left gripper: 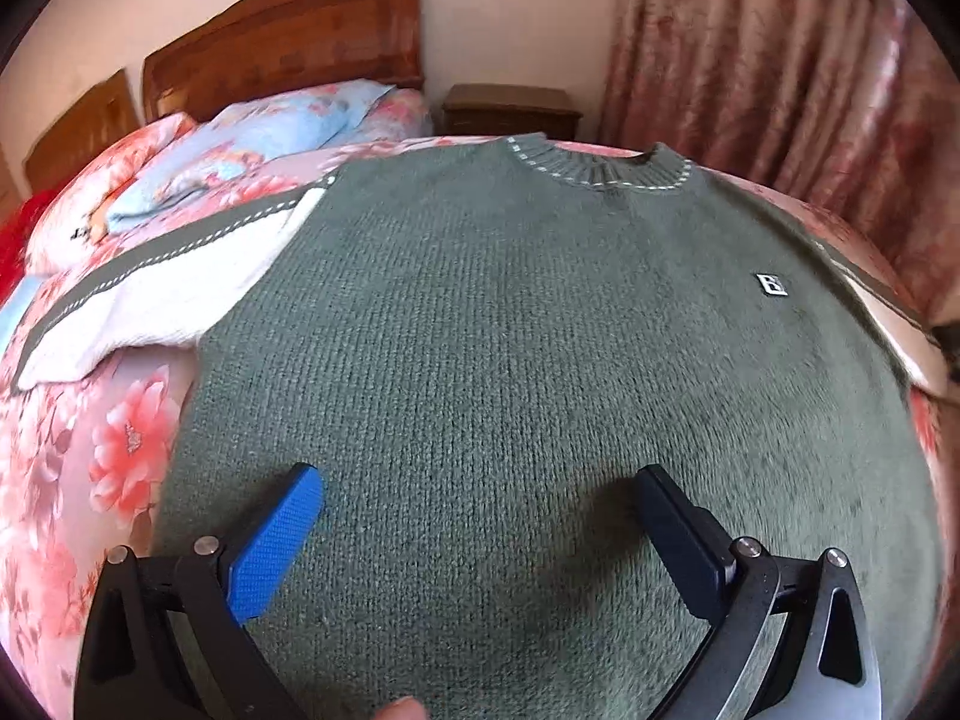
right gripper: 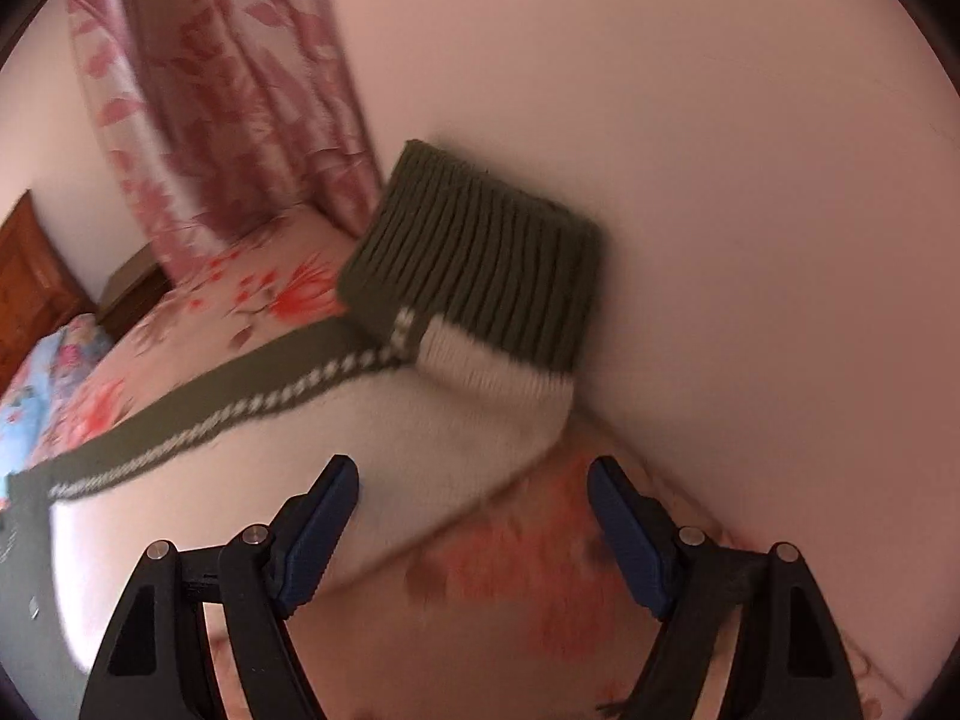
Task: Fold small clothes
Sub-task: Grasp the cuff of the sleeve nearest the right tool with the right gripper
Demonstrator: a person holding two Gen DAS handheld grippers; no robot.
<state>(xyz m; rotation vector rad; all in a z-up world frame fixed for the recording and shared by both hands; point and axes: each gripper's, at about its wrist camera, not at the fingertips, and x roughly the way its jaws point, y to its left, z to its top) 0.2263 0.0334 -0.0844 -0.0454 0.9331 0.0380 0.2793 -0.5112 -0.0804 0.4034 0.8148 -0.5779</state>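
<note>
A small grey-green knit sweater [left gripper: 510, 330] lies flat, front up, on a floral bedspread [left gripper: 78, 456], collar at the far side. Its white sleeve with a green stitched stripe [left gripper: 162, 288] stretches out to the left. My left gripper [left gripper: 480, 486] is open and empty just above the sweater's lower body. In the right wrist view the other white sleeve [right gripper: 384, 444] lies on the bed with its ribbed green cuff [right gripper: 480, 276] against the wall. My right gripper [right gripper: 474, 474] is open and empty, hovering over the sleeve's lower edge near the cuff.
A blue floral pillow [left gripper: 258, 138] and a wooden headboard [left gripper: 288, 42] are at the far left. A dark nightstand [left gripper: 510, 108] and pink floral curtains [left gripper: 780, 90] stand behind the bed. A pale wall [right gripper: 750, 210] runs along the bed's right side.
</note>
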